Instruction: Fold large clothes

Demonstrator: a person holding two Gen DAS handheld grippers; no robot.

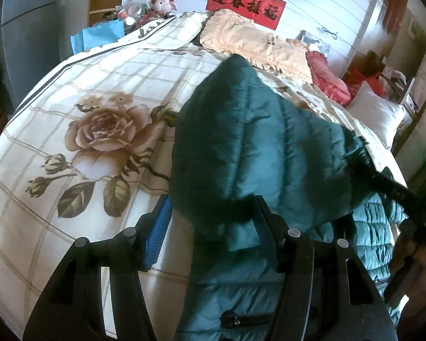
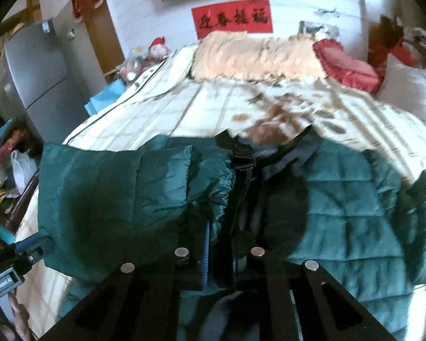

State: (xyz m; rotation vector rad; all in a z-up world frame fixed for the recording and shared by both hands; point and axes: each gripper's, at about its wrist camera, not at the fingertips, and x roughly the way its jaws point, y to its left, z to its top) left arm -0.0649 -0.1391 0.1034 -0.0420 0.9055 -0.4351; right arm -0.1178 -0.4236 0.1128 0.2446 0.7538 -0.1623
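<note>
A bed (image 1: pixel 56 147) covered by a cream grid-checked quilt printed with brown roses carries a dark teal quilted puffer jacket (image 1: pixel 255 142) along its near edge, glossy, channel-stitched and partly folded over. The left gripper (image 1: pixel 210 221) stands wide, fabric draped over one finger; the right gripper (image 2: pixel 221 258) is narrowed on the jacket's dark front edge. On the wall behind the far edge hangs a red banner (image 2: pixel 232 18) with black Chinese characters.

Red wall banner (image 2: pixel 232 18) with black characters, likely 迎春接福, "GenRobot.AI" on left tool (image 2: pixel 2 285)
</note>
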